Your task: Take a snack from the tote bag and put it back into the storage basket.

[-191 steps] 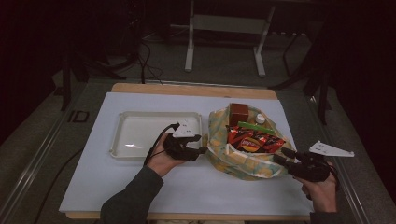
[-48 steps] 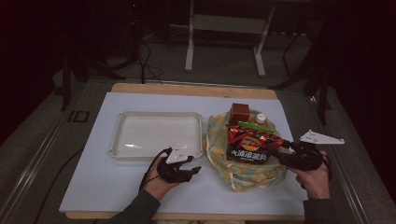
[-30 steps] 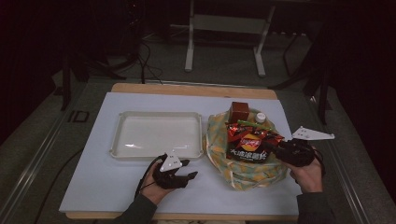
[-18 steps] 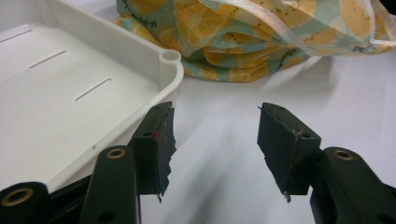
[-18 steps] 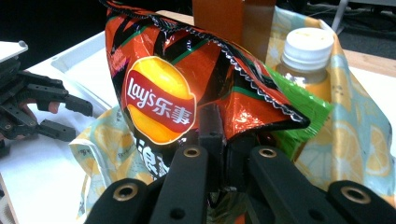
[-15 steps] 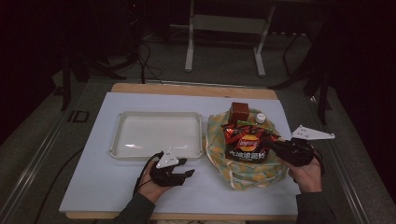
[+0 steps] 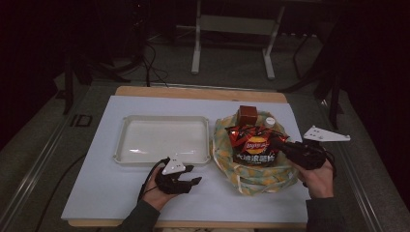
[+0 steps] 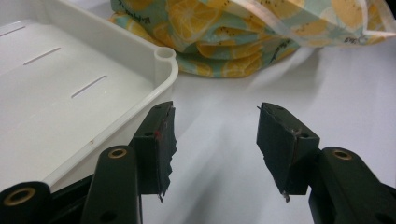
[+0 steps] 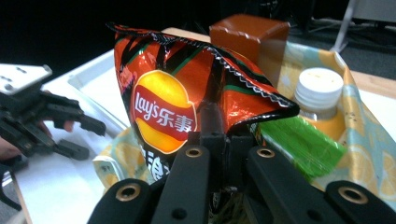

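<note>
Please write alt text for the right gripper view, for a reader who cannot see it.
The right gripper is shut on the edge of a red chip bag, held upright over a lemon-print fabric basket. Behind it are a brown box, a white-capped bottle and a green packet.

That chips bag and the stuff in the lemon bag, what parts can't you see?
- Chips bag: in the right gripper view its lower part is hidden behind the right tool, shut on its edge.
- Bottle: just its white cap and shoulder show; the green packet and the lemon bag cover the rest.
- Brown box: high view, any print is too small and dark to read.
</note>
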### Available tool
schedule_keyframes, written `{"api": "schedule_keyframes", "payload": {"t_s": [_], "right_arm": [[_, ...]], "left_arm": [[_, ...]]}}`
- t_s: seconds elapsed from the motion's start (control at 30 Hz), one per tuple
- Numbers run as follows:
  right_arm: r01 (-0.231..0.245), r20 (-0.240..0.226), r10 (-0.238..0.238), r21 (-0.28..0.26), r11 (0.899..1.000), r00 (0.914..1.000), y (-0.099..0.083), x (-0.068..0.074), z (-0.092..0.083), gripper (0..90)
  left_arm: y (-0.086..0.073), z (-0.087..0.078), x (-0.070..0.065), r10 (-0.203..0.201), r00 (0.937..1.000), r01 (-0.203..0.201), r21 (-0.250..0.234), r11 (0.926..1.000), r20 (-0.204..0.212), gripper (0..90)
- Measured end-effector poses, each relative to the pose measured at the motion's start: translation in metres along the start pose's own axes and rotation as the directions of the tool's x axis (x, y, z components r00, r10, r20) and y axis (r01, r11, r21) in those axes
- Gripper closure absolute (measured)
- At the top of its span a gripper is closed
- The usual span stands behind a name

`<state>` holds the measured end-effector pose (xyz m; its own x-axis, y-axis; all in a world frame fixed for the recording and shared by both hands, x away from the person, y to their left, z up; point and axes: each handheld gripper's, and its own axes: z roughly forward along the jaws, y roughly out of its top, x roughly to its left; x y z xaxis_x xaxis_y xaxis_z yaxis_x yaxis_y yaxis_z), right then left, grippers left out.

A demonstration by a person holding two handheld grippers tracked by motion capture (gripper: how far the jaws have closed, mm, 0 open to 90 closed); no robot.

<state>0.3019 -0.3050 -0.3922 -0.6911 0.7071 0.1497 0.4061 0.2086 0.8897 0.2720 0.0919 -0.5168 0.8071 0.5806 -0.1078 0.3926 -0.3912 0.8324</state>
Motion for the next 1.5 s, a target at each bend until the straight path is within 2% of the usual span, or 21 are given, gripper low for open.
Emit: {"api": "schedule_keyframes", "payload": {"t_s": [0.53,0.87,1.5], "right_arm": [[0.007,-0.007,-0.008,-0.062,0.998,0.9999,0.025,0.007,-0.008,90.0],[0.009,-0.005,-0.009,-0.083,0.996,0.9999,0.033,0.008,-0.01,90.0],[-0.023,-0.017,0.021,-0.123,0.992,0.9996,0.042,0.002,-0.016,90.0]], "left_arm": [[0.0,0.001,0.0,0.003,1.0,-0.003,0.006,1.0,0.006,45.9],[0.0,0.002,0.0,0.006,1.0,-0.006,0.011,0.9999,0.005,45.9],[0.0,0.003,-0.001,0.012,0.9999,-0.012,0.019,0.9997,0.008,46.0]]}}
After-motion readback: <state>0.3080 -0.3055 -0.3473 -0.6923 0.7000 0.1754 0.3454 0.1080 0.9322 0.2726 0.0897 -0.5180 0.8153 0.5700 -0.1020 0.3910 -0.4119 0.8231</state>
